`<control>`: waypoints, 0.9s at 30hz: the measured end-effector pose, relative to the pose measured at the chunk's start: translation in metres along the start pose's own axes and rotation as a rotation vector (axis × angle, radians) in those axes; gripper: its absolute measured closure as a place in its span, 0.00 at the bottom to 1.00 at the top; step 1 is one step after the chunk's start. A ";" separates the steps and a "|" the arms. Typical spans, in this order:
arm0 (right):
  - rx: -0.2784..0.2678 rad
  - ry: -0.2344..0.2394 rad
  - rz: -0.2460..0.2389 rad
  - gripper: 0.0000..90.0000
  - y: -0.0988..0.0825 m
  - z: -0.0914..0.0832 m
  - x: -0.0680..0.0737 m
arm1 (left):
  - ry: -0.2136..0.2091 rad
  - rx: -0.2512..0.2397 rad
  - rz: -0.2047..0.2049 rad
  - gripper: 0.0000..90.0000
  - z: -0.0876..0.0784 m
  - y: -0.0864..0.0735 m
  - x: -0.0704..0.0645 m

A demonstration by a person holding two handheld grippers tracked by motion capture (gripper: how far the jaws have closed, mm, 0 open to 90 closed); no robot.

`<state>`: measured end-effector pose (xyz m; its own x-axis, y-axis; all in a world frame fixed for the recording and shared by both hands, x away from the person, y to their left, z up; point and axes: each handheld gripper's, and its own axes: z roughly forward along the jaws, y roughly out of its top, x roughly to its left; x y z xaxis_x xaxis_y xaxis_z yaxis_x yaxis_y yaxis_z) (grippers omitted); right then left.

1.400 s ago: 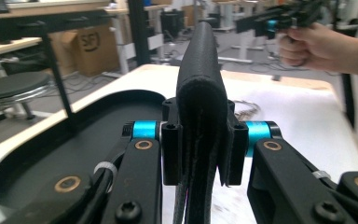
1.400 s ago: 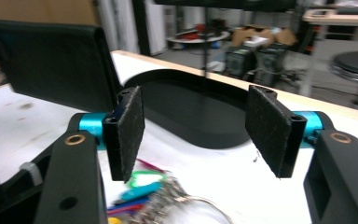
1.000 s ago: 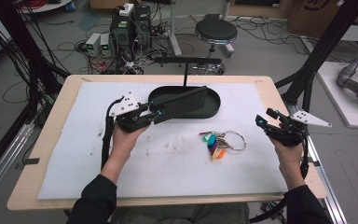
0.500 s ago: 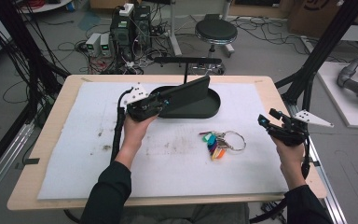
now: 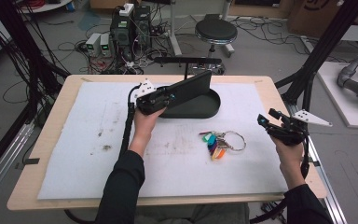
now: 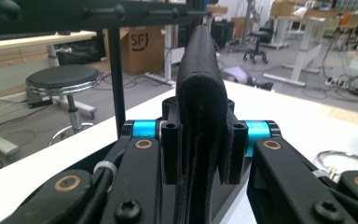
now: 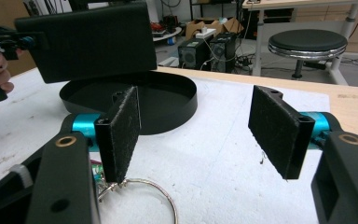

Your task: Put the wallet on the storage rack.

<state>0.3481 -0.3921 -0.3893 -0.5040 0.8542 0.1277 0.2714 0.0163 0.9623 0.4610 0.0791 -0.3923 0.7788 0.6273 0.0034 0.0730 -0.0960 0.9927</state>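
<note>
Left forearm reaching forward over the white mat [image 5: 74,154], left hand [image 5: 145,122] wrapped round the left gripper [image 5: 161,99] near the table's far side. Jaws clamped on a flat black wallet-like case [image 5: 191,88], lifted clear and slanting upward to the right, above the near-left rim of the black oval tray [image 5: 200,108]. Right hand [image 5: 289,151] at the table's right edge, holding the right gripper [image 5: 272,123] low, jaws spread wide with nothing between them, aimed leftward across the mat.

From the left gripper view: case [image 6: 200,107] seen edge-on, pinched between the two pads, stitched layers visible along its folded edge; a metal ring at lower right. From the right gripper view: case [image 7: 91,39] seen broadside as a dark rectangle, held above the tray [image 7: 168,100], whose interior looks bare; black textured pads [image 7: 121,130] standing far apart; key ring [image 7: 156,200] on the mat just below the left pad.

Bunch of keys [image 5: 219,140] with coloured tags lying on the mat between the two hands, near the tray's front, apart from both grippers.
</note>
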 end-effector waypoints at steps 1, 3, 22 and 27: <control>0.000 0.000 0.000 0.38 0.000 0.000 0.000 | 0.000 0.000 0.000 0.83 0.000 0.000 0.000; -0.004 0.001 -0.003 0.39 0.000 0.000 -0.001 | 0.009 0.011 0.006 0.83 0.005 -0.002 0.001; -0.012 -0.003 0.013 0.39 0.000 0.000 -0.004 | 0.054 0.047 -0.019 0.83 0.035 -0.032 0.017; -0.012 -0.004 0.013 0.39 0.000 0.000 -0.004 | 0.056 0.052 -0.018 0.83 0.039 -0.037 0.018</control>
<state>0.3502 -0.3960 -0.3902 -0.4970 0.8565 0.1394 0.2678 -0.0014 0.9635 0.4963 0.0641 -0.4341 0.7414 0.6711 -0.0065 0.1199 -0.1230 0.9851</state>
